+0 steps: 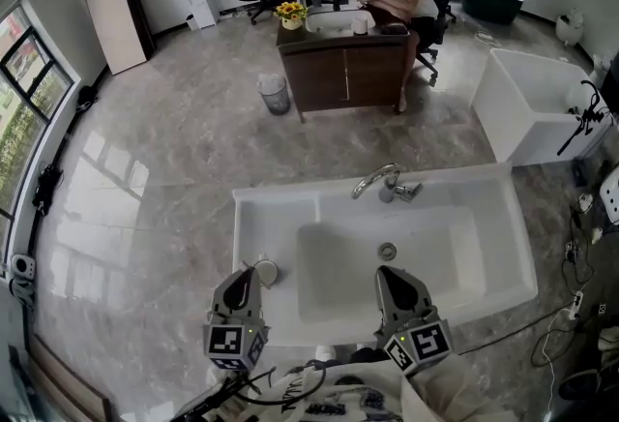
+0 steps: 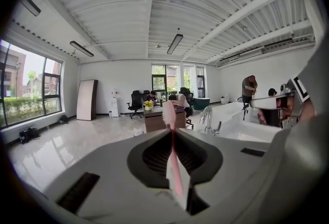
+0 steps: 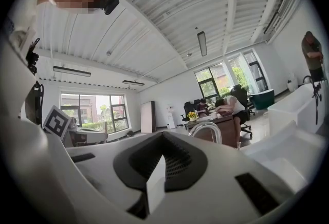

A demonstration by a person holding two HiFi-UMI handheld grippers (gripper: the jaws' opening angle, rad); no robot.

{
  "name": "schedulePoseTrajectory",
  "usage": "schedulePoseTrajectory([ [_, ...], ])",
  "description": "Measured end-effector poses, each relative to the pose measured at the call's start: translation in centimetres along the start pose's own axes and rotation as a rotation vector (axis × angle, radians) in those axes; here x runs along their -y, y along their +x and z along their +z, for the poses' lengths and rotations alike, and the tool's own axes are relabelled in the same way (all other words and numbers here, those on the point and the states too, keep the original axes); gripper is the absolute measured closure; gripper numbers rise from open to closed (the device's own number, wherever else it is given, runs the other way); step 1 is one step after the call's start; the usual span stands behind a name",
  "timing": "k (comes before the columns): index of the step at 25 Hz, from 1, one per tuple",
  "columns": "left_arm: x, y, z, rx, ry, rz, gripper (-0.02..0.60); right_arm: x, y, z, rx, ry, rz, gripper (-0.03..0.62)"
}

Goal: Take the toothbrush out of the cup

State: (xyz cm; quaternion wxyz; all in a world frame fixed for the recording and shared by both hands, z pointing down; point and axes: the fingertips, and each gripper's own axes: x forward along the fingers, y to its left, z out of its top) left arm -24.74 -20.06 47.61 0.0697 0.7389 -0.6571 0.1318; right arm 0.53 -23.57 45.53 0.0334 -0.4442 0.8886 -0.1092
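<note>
A pink toothbrush [image 2: 173, 159] is clamped upright between the jaws of my left gripper [image 2: 172, 135], its bristle head [image 2: 168, 112] sticking out past the tips. In the head view the left gripper [image 1: 241, 277] hangs over the front left of the white sink counter [image 1: 280, 217]. It is just left of the small round cup [image 1: 266, 272], which stands on the counter's ledge. My right gripper [image 1: 389, 277] hovers over the front rim of the basin. Its jaws [image 3: 160, 161] are shut with nothing between them.
A chrome faucet [image 1: 385, 182] stands at the basin's back edge and a drain [image 1: 387, 251] lies in its bottom. Beyond are a wooden desk [image 1: 343, 67] with flowers, seated people, a bin [image 1: 275, 93] and a white tub [image 1: 527, 105]. Cables [image 1: 571, 265] lie on the floor at right.
</note>
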Motion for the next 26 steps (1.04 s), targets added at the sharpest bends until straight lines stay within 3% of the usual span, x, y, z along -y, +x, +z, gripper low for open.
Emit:
schedulePoseTrajectory([
  [15,-0.13,0.12,-0.04,0.005,0.031,-0.005,0.554,-0.18,0.05,0.42,0.011,-0.030,-0.004,0.594],
  [26,-0.16,0.13,-0.44,0.004,0.013,0.001,0.554,-0.26,0.11,-0.05,0.009,-0.030,0.001,0.594],
])
